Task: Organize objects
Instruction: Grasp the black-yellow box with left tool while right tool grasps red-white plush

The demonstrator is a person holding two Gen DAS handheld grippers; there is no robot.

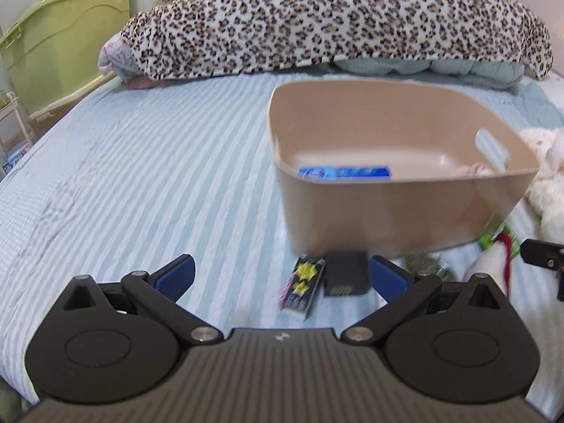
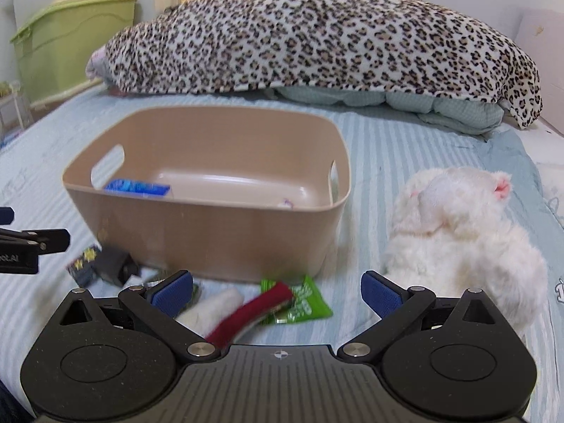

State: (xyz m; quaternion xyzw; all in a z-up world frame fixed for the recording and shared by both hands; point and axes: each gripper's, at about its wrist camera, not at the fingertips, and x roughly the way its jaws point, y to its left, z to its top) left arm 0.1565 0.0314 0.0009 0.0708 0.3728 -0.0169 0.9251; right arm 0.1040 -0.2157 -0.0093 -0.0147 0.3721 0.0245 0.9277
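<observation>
Tan plastic bin [image 2: 211,225] with cut-out handles sits mid-bed, holding only a blue packet [image 2: 136,188] and something small and pale, so sorting looks barely begun. Both claws gape with nothing between the pads. Left gripper [image 1: 282,275] faces a starred flat pack [image 1: 301,287] and a small black box [image 1: 345,274] at the bin's near wall. Right gripper [image 2: 276,294] hovers over a red-and-white fabric piece [image 2: 243,312] and green wrapper [image 2: 303,303], beside a fluffy white plush toy [image 2: 458,243]. Beyond, on the striped pale-blue bedcover [image 1: 158,162], lies a leopard-print blanket [image 2: 317,38]; a green storage box [image 1: 67,42] stands off the bed's far left corner.
</observation>
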